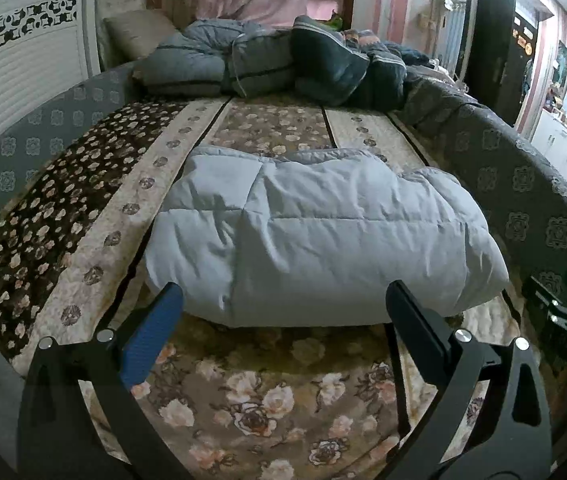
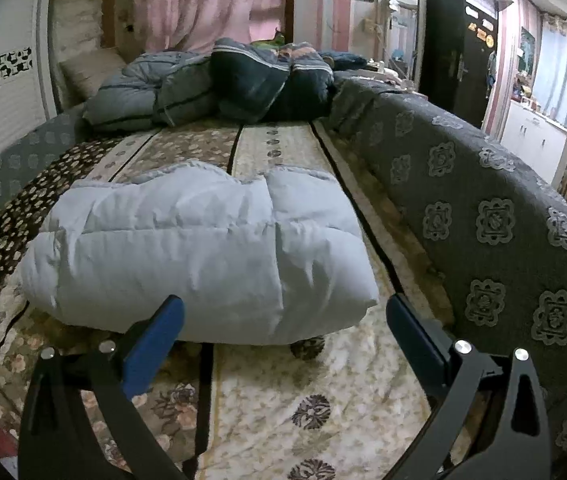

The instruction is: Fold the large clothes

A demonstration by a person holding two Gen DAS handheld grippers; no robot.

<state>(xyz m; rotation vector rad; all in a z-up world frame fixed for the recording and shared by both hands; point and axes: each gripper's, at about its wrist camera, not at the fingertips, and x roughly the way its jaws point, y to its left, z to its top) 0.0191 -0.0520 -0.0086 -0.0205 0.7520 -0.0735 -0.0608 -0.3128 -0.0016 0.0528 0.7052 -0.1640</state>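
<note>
Both claws, left claw (image 1: 283, 308) & right claw (image 2: 283, 316), hung spread wide, empty, just short of pale-blue quilted puffy garment (image 1: 315, 236) lying folded on floral bedspread (image 1: 243, 392). Best approach prob: pinch near edge corners evenly, lift together.

Dark blue blankets (image 1: 283, 60) are lying in a heap at the far end of the flowery bed cover (image 1: 251, 400). Pink curtains (image 2: 203, 0) are hanging behind them. A black door (image 2: 455, 40) is standing on the right.

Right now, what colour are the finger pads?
Blue on the one pad facing the camera; the other's face is hidden. Right wrist view shows it best.
</note>
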